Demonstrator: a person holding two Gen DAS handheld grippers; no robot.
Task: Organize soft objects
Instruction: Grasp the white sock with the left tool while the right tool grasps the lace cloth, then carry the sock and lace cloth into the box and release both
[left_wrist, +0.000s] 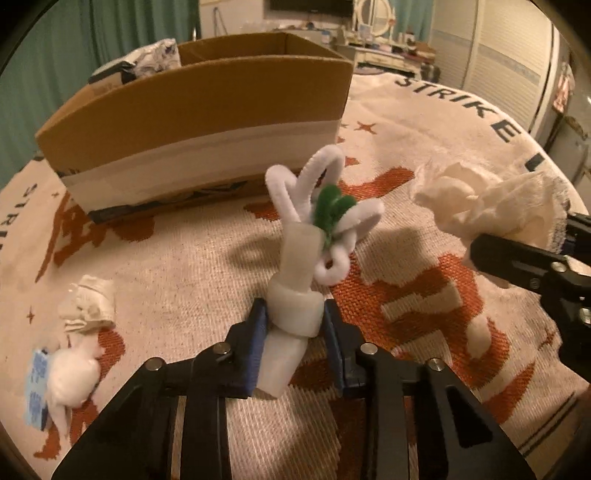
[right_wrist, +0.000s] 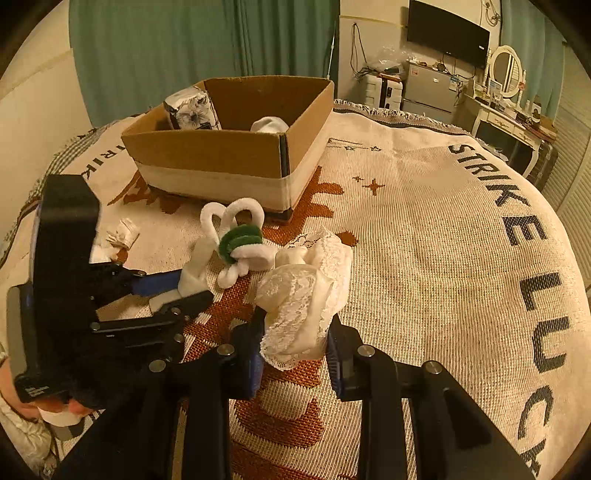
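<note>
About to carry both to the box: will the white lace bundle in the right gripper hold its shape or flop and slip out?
Likely floppy: the lace bundle bulges and sags around the right gripper, edges hanging loose. Probably very light, thin crumpled fabric. Slipping seems unlikely, since it looks squeezed between both blue pads.

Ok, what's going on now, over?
Left tool shut on white pipe-cleaner flower. Right tool shut on cream lace cloth. Brown cardboard box ahead, path open.

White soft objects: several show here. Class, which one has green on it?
The white pipe-cleaner flower gripped by the left claw; the lace bundle and crumpled pieces are plain white.
</note>
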